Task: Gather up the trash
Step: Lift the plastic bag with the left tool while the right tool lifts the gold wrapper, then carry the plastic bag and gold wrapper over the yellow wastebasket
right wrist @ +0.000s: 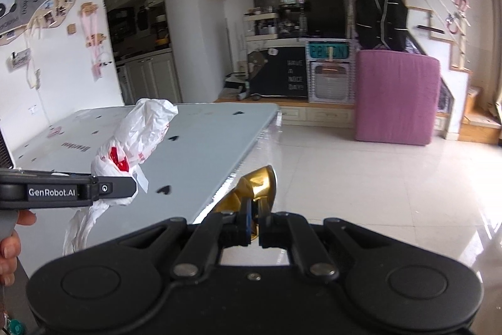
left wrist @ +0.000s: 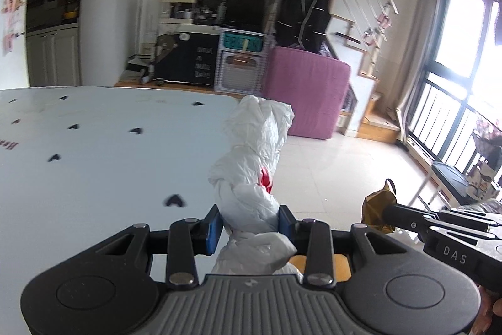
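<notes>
A crumpled white plastic bag (left wrist: 251, 153) is clamped between the blue pads of the left tool (left wrist: 249, 229), at lower centre of the left wrist view, over the counter (left wrist: 94, 146) edge. A gold wrapper (right wrist: 259, 189) is pinched in the nearly closed right tool (right wrist: 254, 229), above the tiled floor (right wrist: 376, 178).

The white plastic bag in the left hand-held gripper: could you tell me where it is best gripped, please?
Probably where it is held now: the twisted narrow waist of the white plastic bag, pads closing from either side. The left hand-held gripper is shut there; the puffy ends would likely slip.
</notes>
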`<state>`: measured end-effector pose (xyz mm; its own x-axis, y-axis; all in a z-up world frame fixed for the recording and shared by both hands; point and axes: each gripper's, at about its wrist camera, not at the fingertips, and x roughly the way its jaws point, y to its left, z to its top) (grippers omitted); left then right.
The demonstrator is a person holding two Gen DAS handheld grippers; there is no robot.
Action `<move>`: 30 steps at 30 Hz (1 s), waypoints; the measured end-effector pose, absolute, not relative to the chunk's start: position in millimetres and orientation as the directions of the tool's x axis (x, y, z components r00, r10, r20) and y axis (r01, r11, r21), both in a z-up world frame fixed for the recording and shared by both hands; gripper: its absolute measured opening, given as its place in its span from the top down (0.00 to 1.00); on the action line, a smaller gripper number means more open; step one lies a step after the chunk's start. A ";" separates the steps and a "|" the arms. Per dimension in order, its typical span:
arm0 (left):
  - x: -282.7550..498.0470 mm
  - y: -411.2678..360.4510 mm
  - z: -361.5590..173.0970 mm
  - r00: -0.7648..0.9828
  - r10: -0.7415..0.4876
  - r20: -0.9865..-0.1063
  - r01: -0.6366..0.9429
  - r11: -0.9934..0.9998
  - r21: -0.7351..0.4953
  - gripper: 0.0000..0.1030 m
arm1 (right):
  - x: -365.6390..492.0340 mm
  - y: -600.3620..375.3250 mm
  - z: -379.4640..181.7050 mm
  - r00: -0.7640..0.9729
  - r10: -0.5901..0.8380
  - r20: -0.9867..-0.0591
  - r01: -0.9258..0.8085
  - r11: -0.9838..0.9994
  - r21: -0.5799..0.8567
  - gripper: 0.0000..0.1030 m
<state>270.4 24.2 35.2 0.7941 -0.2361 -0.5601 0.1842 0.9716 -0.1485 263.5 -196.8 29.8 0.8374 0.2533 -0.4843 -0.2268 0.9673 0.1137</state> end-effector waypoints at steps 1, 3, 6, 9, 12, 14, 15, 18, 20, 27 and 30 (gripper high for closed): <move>270.5 16.7 33.8 0.790 -0.244 -0.562 0.194 0.970 -0.149 0.62 | 261.4 -204.3 28.7 0.839 0.244 -0.486 -0.216 0.970 0.115 0.96; 271.8 2.2 29.4 0.781 -0.262 -0.568 0.215 0.965 -0.150 0.62 | 257.1 -217.6 25.4 0.842 0.228 -0.489 -0.195 0.974 0.117 0.96; 273.8 -20.2 21.2 0.763 -0.286 -0.580 0.244 0.958 -0.152 0.62 | 252.2 -238.9 19.3 0.844 0.204 -0.496 -0.165 0.979 0.123 0.96; 276.1 -39.7 11.6 0.744 -0.303 -0.596 0.269 0.952 -0.149 0.62 | 248.8 -258.8 10.4 0.842 0.182 -0.507 -0.132 0.982 0.134 0.96; 281.8 -57.5 0.2 0.724 -0.316 -0.613 0.288 0.946 -0.148 0.62 | 246.5 -276.2 -0.9 0.836 0.166 -0.522 -0.104 0.984 0.146 0.96; 285.4 -70.4 -8.3 0.711 -0.323 -0.625 0.299 0.943 -0.147 0.62 | 245.5 -287.4 -9.3 0.831 0.157 -0.533 -0.086 0.984 0.155 0.96; 287.7 -76.2 -12.8 0.704 -0.325 -0.631 0.303 0.941 -0.147 0.62 | 245.2 -291.9 -13.2 0.829 0.153 -0.539 -0.078 0.984 0.159 0.96; 293.4 -94.1 -28.8 0.678 -0.334 -0.654 0.317 0.937 -0.150 0.62 | 245.8 -307.4 -27.2 0.817 0.142 -0.558 -0.052 0.983 0.174 0.96; 298.7 -103.7 -39.2 0.660 -0.339 -0.670 0.323 0.934 -0.155 0.62 | 246.9 -318.1 -37.3 0.808 0.137 -0.573 -0.036 0.982 0.184 0.96; 322.7 -137.9 -82.7 0.593 -0.342 -0.729 0.335 0.928 -0.162 0.62 | 250.9 -348.4 -75.4 0.772 0.130 -0.623 0.014 0.975 0.221 0.96; 335.0 -152.2 -105.3 0.562 -0.339 -0.755 0.338 0.927 -0.165 0.62 | 255.8 -358.2 -95.7 0.747 0.138 -0.650 0.028 0.971 0.239 0.96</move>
